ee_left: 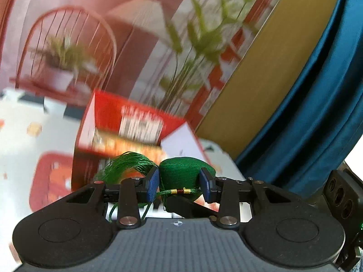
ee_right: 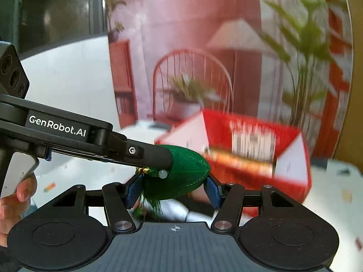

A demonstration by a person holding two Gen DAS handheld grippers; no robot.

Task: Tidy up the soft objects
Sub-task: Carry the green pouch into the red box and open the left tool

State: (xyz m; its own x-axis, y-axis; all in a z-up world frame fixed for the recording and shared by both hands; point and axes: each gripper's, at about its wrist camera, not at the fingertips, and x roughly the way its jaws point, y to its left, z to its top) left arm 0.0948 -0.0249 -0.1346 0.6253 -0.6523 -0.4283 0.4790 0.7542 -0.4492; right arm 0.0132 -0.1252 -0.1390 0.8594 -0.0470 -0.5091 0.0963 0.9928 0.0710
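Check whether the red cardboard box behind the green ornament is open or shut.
Open: the red cardboard box has white flaps raised at its ends in both views. Contents hidden.

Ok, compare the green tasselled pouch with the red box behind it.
The green pouch is rounded, soft-looking fabric; the red box is flat-sided with straight edges. The pouch trails a green tassel and cord; the box carries blurred white print. The pouch sits between the blue pads of the left gripper; the box stands on the table beyond, ungripped. Shared: both show in both wrist views.
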